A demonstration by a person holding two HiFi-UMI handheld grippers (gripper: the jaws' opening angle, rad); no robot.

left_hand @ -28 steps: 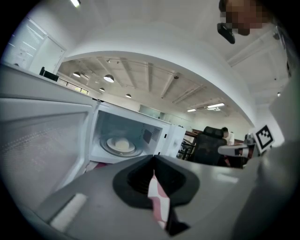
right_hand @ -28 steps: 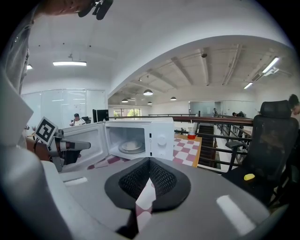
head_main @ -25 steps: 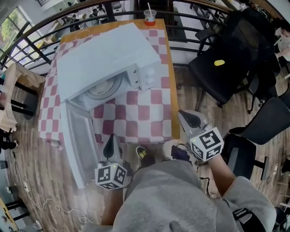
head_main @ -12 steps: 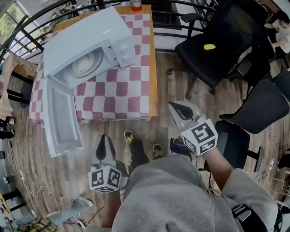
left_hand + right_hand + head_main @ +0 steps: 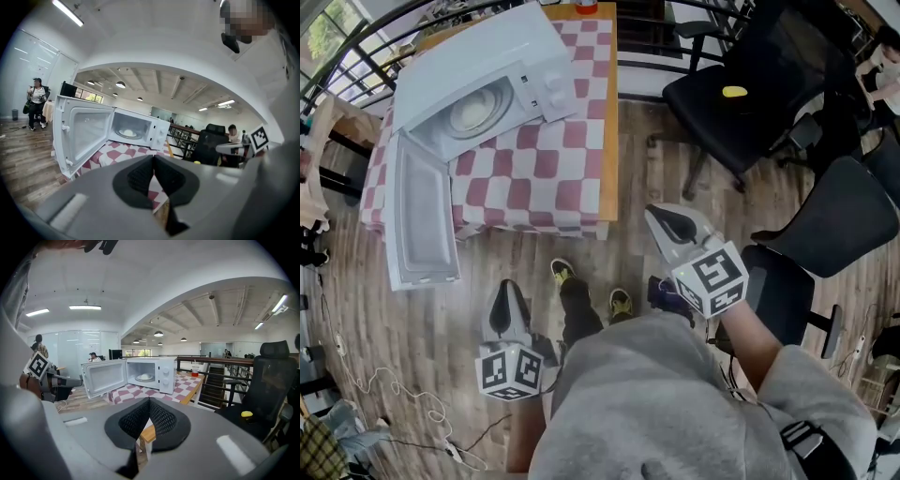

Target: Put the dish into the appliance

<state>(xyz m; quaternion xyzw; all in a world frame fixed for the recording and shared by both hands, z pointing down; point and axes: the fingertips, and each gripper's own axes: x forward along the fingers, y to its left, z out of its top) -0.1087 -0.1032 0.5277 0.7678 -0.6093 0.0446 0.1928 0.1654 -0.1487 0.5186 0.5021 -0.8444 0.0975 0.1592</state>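
We wear a grey sweatshirt [image 5: 647, 403] and dark shoes [image 5: 621, 302] trimmed yellow; our left gripper [image 5: 505, 291] and right gripper [image 5: 659, 218] are pale grey, black-padded (each carries a black-and-white marker cube [image 5: 710, 279]).

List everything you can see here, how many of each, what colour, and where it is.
microwave: one, white, on the table, door open
dish: one, white, inside the microwave
table: one, wooden, by the railing
cloth: one, red and white checked, over the table
cup: one, clear with red, far end of the table
office chairs: at least three, black, right of the table
yellow thing: one, on a chair seat
railing: one, black, behind the table
cables: pale, on the wooden floor
shoes: two, dark with yellow, on the floor
left gripper: grey, shut, empty
right gripper: grey, shut, empty
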